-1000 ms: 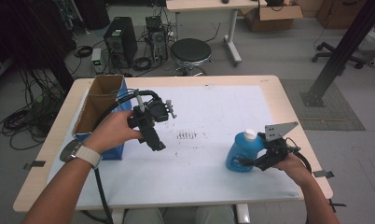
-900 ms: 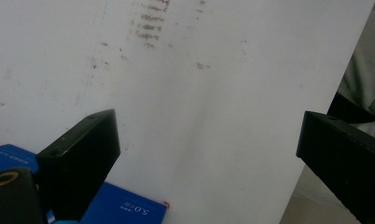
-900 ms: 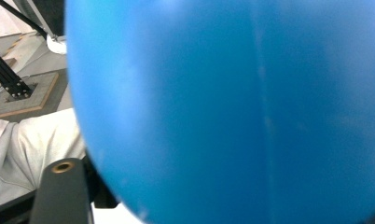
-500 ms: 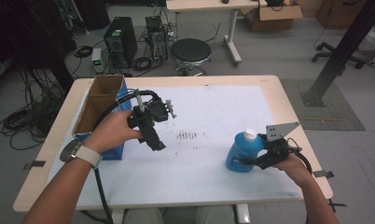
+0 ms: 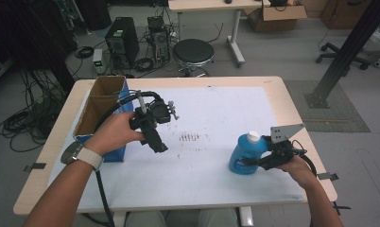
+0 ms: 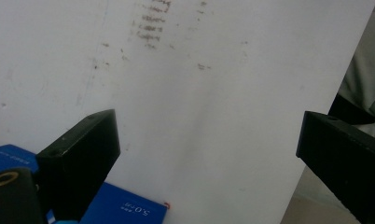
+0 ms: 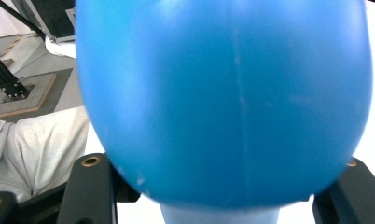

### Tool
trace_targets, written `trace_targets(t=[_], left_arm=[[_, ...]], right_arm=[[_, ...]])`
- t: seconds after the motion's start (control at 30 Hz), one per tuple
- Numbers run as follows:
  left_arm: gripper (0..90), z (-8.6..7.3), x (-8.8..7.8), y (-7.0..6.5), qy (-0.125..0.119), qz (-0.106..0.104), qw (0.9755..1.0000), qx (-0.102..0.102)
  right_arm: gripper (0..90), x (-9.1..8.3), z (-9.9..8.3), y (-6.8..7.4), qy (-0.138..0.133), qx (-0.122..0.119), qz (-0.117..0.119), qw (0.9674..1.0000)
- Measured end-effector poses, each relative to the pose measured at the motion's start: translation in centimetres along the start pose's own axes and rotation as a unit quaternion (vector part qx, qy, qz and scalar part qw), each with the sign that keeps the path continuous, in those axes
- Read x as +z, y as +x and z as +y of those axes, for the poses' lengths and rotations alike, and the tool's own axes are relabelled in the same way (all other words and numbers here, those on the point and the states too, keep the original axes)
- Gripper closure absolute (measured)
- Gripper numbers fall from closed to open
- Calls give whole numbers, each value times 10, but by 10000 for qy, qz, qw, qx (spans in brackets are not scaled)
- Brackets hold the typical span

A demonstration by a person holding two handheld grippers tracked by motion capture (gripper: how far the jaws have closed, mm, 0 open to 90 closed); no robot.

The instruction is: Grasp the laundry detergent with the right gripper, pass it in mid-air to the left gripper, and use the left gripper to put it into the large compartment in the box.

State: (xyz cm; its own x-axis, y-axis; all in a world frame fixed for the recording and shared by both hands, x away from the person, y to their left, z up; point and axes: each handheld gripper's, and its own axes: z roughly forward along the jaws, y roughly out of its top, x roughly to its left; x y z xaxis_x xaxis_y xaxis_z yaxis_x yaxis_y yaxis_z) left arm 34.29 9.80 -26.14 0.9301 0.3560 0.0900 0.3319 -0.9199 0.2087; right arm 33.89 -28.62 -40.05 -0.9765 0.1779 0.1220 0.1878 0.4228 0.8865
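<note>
Presently we find the blue bottle (image 5: pixel 245 153) upright on the white sheet (image 5: pixel 216 123) near the table's right front corner. Our right gripper (image 5: pixel 254 161) has just been closing around its body, which sits between the jaws (contact at the pads is hidden). Our left gripper (image 5: pixel 160 147) hangs wide open and empty beside the cardboard box (image 5: pixel 99 105). We advise squeezing squarely, low on the body, before lifting.
</note>
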Motion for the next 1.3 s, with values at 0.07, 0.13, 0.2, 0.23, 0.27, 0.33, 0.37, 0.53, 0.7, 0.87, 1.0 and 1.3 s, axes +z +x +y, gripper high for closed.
trace_targets(t=[0.07, 0.13, 0.2, 0.23, 0.27, 0.33, 0.37, 0.53, 0.7, 0.87, 1.0, 1.3], left_arm=[[66, 0, 0, 0, 5, -2, 10000, 1], [66, 0, 0, 0, 13, -5, 10000, 9], [67, 0, 0, 0, 15, -13, 10000, 13], [68, 0, 0, 0, 11, -14, 10000, 8], [68, 0, 0, 0, 3, -16, 10000, 4], [68, -1, 0, 0, -6, -17, 10000, -1], [68, -1, 0, 0, -4, -13, 10000, -4], [67, 0, 0, 0, 9, -11, 10000, 8], [67, 0, 0, 0, 1, -13, 10000, 5], [67, -2, -1, 1, -1, -10, 10000, -14], [68, -3, -2, 2, -22, -13, 10000, -23], [68, -3, -6, -1, -81, -29, 10000, -8]], right_arm=[[390, 0, 0, 0, -2, -8, -6, 10000], [394, 0, 0, 0, -15, -16, -9, 10000], [401, 0, -1, 0, -23, -20, -14, 10000], [405, 0, -1, 0, -23, -28, -20, 10000], [406, 0, 0, 0, -25, -35, -17, 10000], [411, 0, 0, 0, -14, -61, -23, 10000], [413, 0, 0, 0, -16, -78, -31, 10000], [425, -1, -1, 1, -63, -157, -79, 9998], [435, -1, -1, 2, -68, -203, -88, 9997], [437, -1, -1, 1, -66, -211, -81, 9997], [438, -3, 0, 1, -56, -199, -94, 9997], [439, -12, 10, 4, -132, -254, -127, 9995]])
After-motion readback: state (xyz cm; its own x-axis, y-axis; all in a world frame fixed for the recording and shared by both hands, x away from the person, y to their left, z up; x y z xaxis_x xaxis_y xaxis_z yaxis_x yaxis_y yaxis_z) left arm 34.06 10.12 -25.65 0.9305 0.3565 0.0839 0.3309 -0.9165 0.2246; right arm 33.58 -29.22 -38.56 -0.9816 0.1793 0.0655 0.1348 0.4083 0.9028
